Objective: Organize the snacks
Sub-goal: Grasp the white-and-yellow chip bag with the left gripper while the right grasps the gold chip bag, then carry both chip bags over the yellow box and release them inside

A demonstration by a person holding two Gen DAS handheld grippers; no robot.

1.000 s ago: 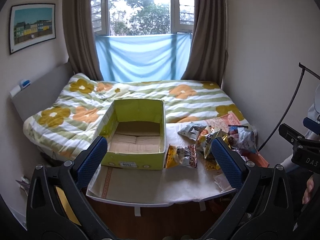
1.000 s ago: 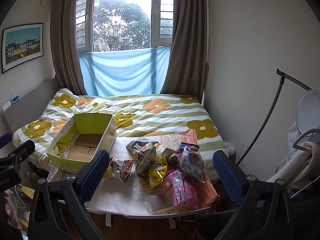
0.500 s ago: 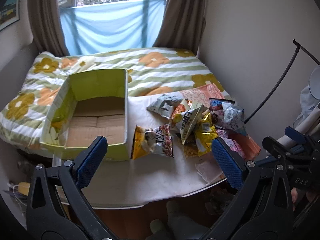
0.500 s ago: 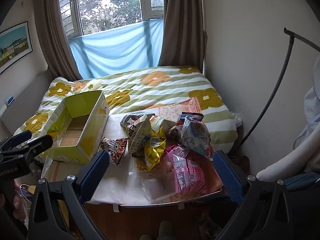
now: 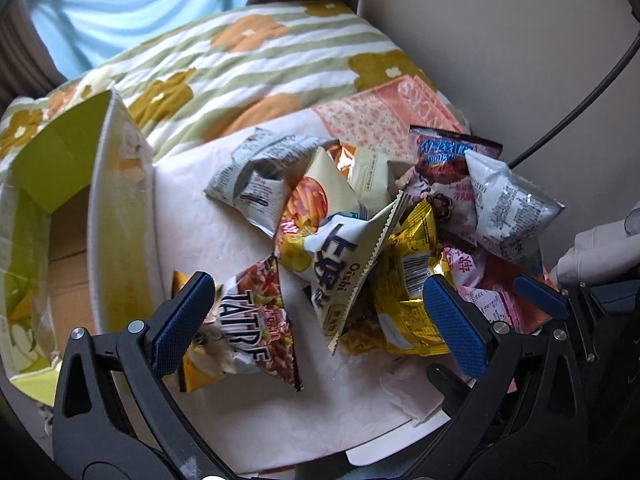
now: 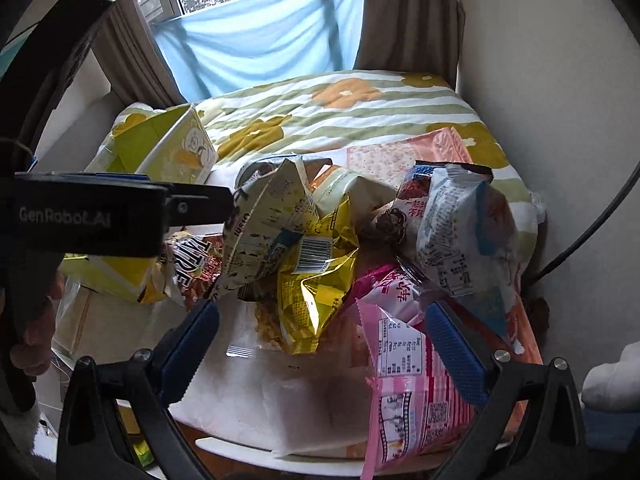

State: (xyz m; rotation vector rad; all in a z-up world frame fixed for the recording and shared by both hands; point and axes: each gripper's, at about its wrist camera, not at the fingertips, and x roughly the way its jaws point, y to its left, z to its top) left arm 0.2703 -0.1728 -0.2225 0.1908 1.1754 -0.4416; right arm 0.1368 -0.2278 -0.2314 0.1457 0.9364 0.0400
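Snacks (image 5: 372, 240) sit piled on the table (image 5: 224, 224), box (image 5: 120, 216) at 9 o'clock. Your left gripper (image 5: 316, 312) and right gripper (image 6: 320, 340) are both spread wide, empty. Bags look light, puffy, slippery; pinch a flat sealed edge.

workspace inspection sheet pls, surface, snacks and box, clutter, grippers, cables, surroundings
surface: white table, bare strip between box and pile.
job's things: green box at left, open, no snacks seen inside; snack pile at right, overlapping; brown bag nearest the box; yellow bag mid-pile; pink bag at the near edge.
clutter: clear wrapper on the table's near edge.
grippers: left gripper open above the brown bag, holding nothing; right gripper open over the yellow and pink bags, holding nothing.
cables: black cable along the wall.
surroundings: flowered bed, blue cloth under the window, curtains.
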